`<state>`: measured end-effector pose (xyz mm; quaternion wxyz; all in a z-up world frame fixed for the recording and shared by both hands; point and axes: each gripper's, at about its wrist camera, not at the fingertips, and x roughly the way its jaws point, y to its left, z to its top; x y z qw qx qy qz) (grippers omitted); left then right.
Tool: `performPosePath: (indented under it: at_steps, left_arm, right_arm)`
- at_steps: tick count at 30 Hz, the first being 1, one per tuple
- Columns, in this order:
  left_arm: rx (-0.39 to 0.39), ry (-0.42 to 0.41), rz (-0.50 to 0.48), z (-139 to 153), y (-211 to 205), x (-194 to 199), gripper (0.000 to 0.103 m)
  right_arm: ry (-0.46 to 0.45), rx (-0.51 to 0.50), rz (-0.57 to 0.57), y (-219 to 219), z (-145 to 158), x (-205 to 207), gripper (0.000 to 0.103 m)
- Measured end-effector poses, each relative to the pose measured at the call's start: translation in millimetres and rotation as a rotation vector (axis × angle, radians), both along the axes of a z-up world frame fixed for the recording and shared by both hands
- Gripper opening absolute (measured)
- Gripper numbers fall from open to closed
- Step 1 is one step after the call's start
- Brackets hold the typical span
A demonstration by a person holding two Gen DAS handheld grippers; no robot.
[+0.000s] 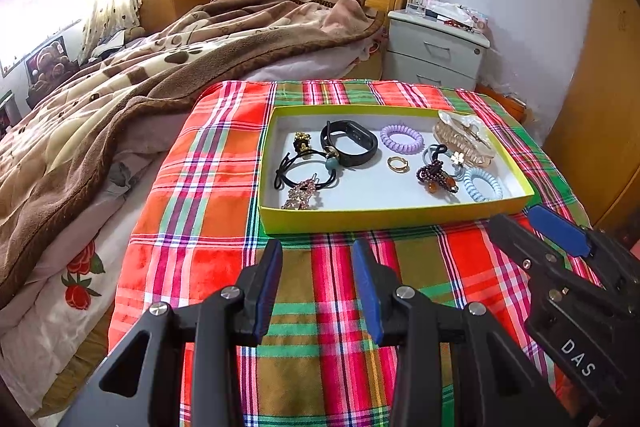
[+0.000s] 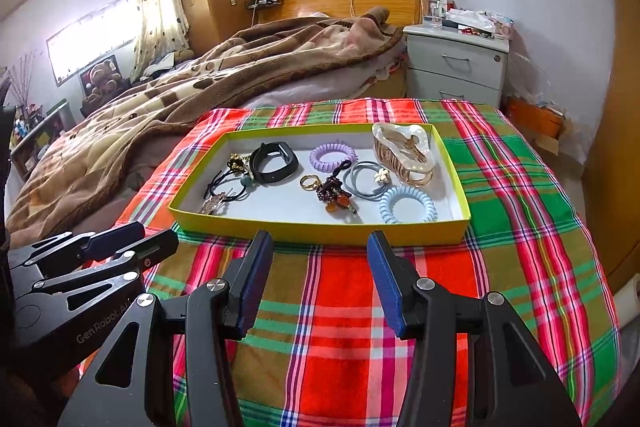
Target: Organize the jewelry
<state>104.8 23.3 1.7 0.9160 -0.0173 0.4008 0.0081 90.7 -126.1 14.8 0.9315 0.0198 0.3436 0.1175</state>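
Observation:
A shallow yellow-green tray (image 1: 360, 219) (image 2: 320, 233) sits on a plaid cloth. It holds a black wristband (image 1: 352, 143) (image 2: 276, 161), a purple coil tie (image 1: 401, 139) (image 2: 332, 155), a gold ring (image 1: 398, 164) (image 2: 308, 182), a pale claw clip (image 1: 464, 139) (image 2: 404, 151), a blue coil tie (image 1: 482, 185) (image 2: 407, 205), a beaded charm (image 1: 436, 177) (image 2: 336, 193), black hair ties (image 1: 296, 173) (image 2: 224, 183) and a rhinestone clip (image 1: 302, 195). My left gripper (image 1: 318, 249) and right gripper (image 2: 320, 241) stand open and empty just short of the tray's near wall.
The plaid cloth (image 1: 320, 307) covers a raised surface beside a bed with a brown blanket (image 1: 140, 75). A white nightstand (image 1: 436, 51) stands behind it, a wooden door (image 1: 600, 107) at the right. In the right wrist view the left gripper's body (image 2: 80, 267) lies at lower left.

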Motion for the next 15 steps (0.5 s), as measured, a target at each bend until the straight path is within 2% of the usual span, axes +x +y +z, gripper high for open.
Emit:
performPosePath:
  at_steps: [15]
  left_arm:
    - [-0.012,0.003,-0.001,1.1,0.8,-2.5,0.038]
  right_arm:
    - [-0.001,-0.002,0.003,1.8,0.7,-2.0,0.05]
